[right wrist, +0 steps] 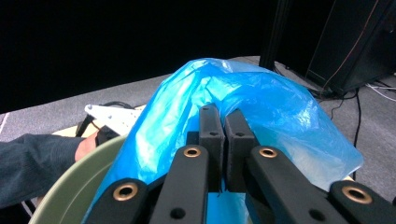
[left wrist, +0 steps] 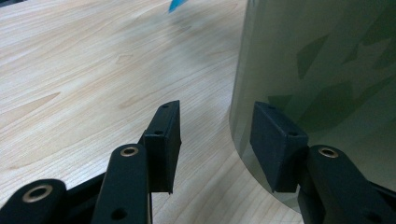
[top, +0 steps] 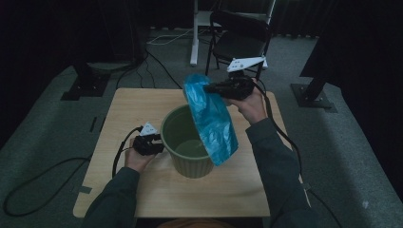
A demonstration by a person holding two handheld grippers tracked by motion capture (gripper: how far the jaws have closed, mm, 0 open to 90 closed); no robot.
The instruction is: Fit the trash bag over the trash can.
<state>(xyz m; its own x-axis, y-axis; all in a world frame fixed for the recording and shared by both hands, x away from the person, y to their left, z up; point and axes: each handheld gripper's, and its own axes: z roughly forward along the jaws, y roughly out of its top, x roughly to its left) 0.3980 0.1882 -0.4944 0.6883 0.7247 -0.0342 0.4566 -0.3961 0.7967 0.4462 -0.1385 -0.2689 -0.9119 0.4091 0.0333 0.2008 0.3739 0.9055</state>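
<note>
My right claw [top: 209, 88] pinched shut on blue plastic bag [top: 211, 118], hanging below it over green bin [top: 187, 156]. Left claw [top: 159, 142] wide open, straddling the bin wall. Wooden bench [top: 142, 102], dark room.

No text, label, brand or number can be read — not in any view.
</note>
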